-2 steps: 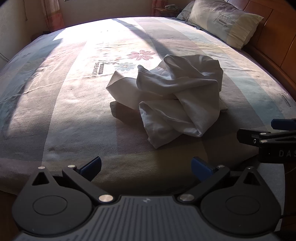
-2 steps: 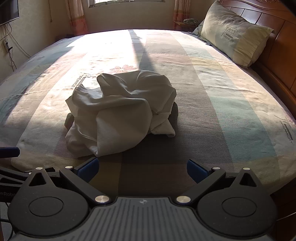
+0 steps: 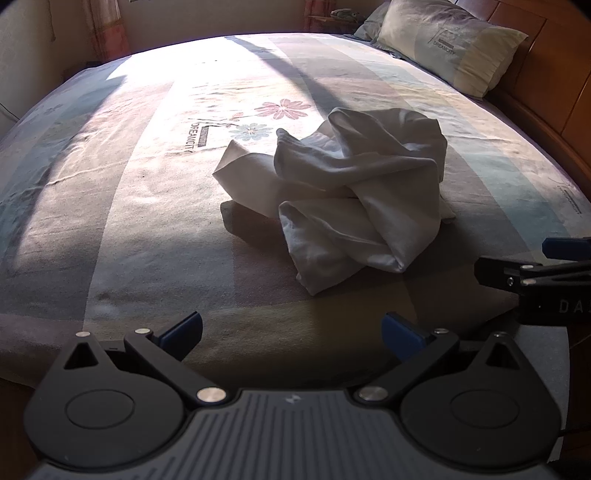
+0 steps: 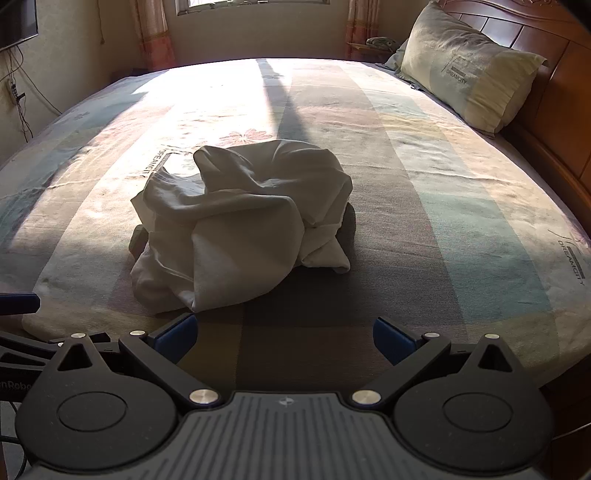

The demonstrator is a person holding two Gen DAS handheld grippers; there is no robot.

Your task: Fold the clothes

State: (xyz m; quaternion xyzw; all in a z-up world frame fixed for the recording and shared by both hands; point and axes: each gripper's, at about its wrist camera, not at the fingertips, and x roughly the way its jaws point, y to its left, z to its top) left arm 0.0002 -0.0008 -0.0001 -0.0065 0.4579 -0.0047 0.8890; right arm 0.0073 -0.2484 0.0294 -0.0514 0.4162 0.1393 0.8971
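Okay, I have both grippers over the near edge of the bed (image 4: 424, 192), jaws spread as wide as they go. Left gripper (image 3: 291, 326): blue pads far apart, nothing between them, only striped bedsheet below. Right gripper (image 4: 284, 332): same, wide open and empty.

The white garment (image 3: 354, 199) sits in a crumpled heap near the middle of the bed, unfolded, bunched into twisted rolls with one flap sticking out toward the left in the left wrist view. In the right wrist view the same heap (image 4: 240, 229) lies ahead and slightly left of the right gripper, its near edge close to the left pad but not touching. From the left gripper it lies ahead and to the right, clearly apart from the pads.

I can see the right gripper's fingertip (image 3: 561, 247) poking in at the right edge of the left view, level with the garment's near end, apart from it. Part of the left gripper shows at the left edge of the right view as well.

A pillow (image 4: 469, 62) leans against the wooden headboard (image 4: 565, 81) at the far right. Strong sunlight falls across the far half of the sheet; the near half and the garment's near side are in shadow. Curtains (image 4: 151, 33) hang at the far wall.
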